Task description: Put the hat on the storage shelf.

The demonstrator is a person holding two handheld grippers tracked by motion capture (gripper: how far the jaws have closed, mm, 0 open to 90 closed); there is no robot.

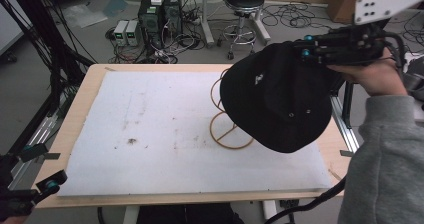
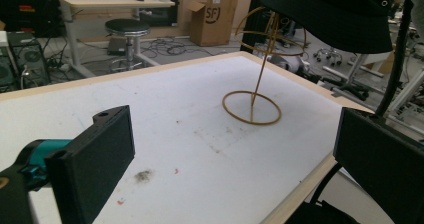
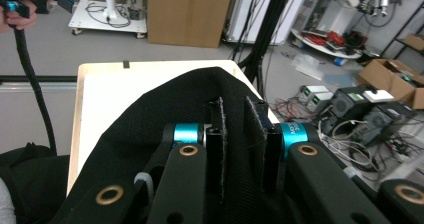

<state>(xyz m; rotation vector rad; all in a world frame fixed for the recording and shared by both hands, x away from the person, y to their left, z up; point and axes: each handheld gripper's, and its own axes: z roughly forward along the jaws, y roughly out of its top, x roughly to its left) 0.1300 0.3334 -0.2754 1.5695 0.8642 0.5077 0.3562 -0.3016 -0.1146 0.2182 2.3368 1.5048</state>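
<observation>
A black cap (image 1: 275, 99) hangs in the air over the right part of the table, partly above a gold wire hat stand (image 1: 230, 131) whose ring base rests on the white mat (image 1: 150, 134). My right gripper (image 1: 305, 49) is shut on the cap's edge. In the right gripper view its jaws (image 3: 235, 134) pinch a fold of the black fabric (image 3: 150, 119). My left gripper (image 1: 40, 171) is at the table's near left corner, open and holding nothing. In the left gripper view the jaws (image 2: 235, 159) stand wide apart, with the stand (image 2: 252, 106) and the cap (image 2: 335, 14) beyond.
Beyond the table's far edge stand a black stool (image 1: 243, 4), computer cases (image 1: 160, 14) and loose cables on the floor. A cardboard box (image 2: 215, 16) is further back. A metal frame rail (image 1: 345, 129) runs along the table's right edge.
</observation>
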